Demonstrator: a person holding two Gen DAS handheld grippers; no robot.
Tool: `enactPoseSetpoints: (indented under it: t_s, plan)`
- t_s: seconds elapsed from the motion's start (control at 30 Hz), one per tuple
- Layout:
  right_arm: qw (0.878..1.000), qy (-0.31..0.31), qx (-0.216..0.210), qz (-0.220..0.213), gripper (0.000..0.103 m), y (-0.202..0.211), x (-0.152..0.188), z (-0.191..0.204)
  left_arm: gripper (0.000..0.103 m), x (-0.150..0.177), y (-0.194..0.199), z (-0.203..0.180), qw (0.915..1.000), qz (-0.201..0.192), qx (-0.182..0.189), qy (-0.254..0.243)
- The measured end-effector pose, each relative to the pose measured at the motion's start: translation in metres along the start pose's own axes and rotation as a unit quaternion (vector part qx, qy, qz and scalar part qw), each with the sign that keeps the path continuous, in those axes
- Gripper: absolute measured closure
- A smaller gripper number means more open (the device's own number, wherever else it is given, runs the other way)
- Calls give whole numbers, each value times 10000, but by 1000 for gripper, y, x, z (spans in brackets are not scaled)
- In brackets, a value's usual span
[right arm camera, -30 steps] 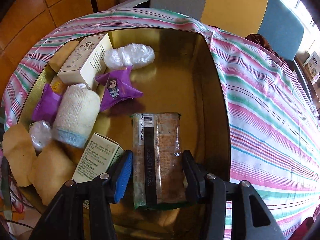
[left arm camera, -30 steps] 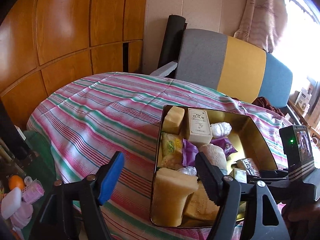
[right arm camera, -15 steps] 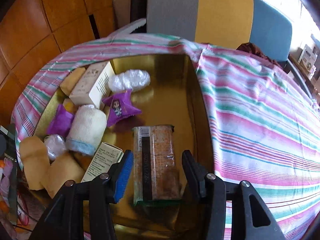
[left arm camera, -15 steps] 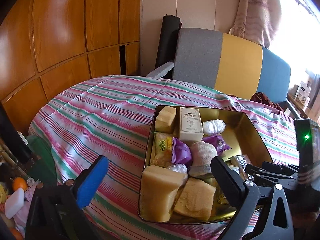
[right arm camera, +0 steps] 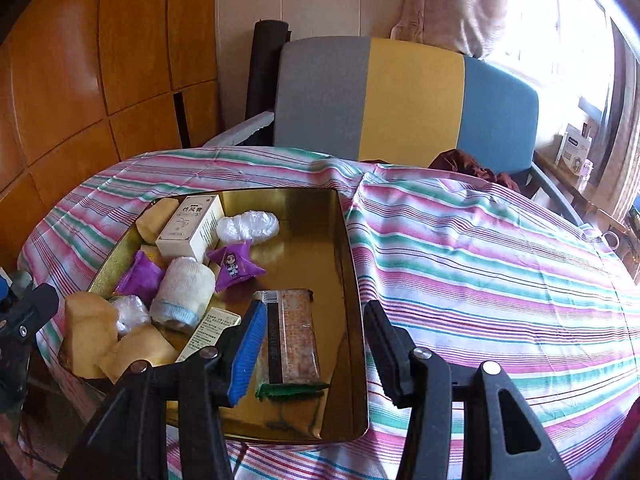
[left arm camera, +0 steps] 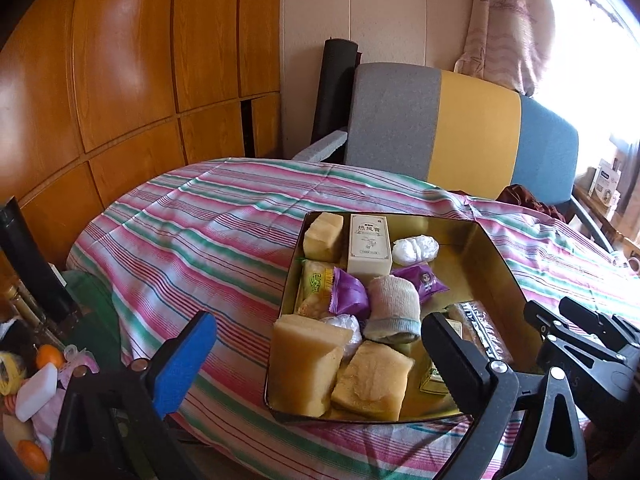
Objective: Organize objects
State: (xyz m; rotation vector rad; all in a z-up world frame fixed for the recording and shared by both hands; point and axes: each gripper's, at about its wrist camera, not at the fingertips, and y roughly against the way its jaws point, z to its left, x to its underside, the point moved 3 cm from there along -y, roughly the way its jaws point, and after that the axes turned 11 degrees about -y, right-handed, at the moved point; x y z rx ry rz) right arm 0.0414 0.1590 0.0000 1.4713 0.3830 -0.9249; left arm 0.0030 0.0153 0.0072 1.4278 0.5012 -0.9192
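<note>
While both sets of jaws are spread wide and empty, the long brown foil-wrapped biscuit pack (right arm camera: pixel 294 338) is seen lying in the shiny gold metal tray (right arm camera: pixel 354 272), long axis toward 12 o'clock, just ahead of the right gripper (right arm camera: pixel 314 354); the left gripper (left arm camera: pixel 316 354) is farther off.

Inside the gold tray (right arm camera: pixel 352 240), bare floor lies from 12 to 3 o'clock, beside the cracker packet (right arm camera: pixel 294 336). Its 9 o'clock half is crowded with sponges (right arm camera: pixel 90 330), a white box (right arm camera: pixel 192 222) and a bandage roll (right arm camera: pixel 182 290). At 3 o'clock the striped cloth (right arm camera: pixel 480 264) lies bare.
</note>
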Motion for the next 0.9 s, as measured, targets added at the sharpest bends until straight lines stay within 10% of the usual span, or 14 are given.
enactPoseSetpoints:
  t_s: [0.9]
  plan:
    - [9998, 177, -20, 68, 52, 0, 6, 13, 0, 5, 5, 5, 9995, -231, -210, -24]
